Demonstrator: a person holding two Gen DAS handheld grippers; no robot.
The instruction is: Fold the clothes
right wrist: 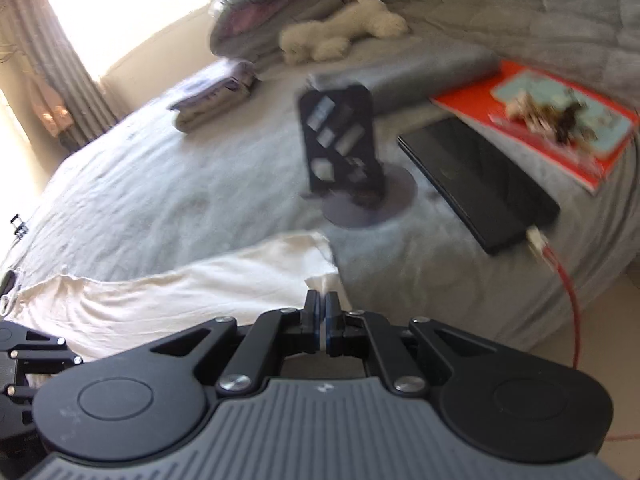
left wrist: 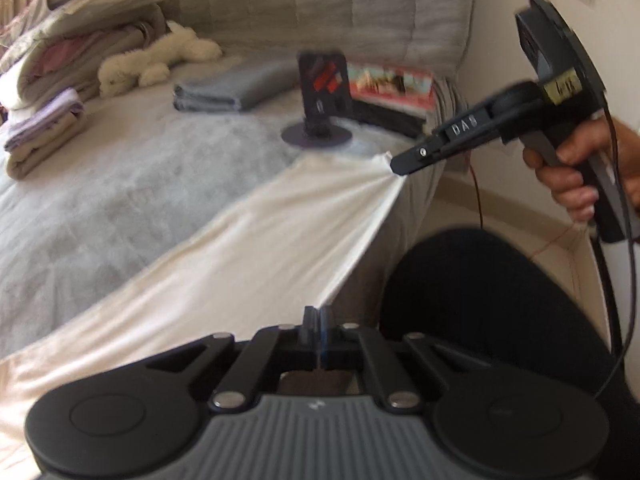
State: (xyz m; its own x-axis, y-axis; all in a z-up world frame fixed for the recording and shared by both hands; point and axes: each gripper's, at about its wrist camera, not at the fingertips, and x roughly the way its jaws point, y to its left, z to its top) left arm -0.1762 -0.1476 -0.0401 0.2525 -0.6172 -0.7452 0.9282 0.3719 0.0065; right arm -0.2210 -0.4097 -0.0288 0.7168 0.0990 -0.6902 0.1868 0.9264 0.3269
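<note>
Nearest me, my left tongs (left wrist: pixel 319 312) are pinched tight on the near edge of the cream cloth (left wrist: pixel 224 248), which lies across the grey bed (left wrist: pixel 100 200). To the right, my right tongs (left wrist: pixel 394 168) are clamped on its far corner, so the hem stretches taut between them, ready, I judge, for folding. A phone stand (left wrist: pixel 318 120) sits just beyond.

Daylight is glaring through the curtained window (right wrist: pixel 92 12), blowing it out white; motion blur is smearing both views, and fisheye distortion is bending the edges.
</note>
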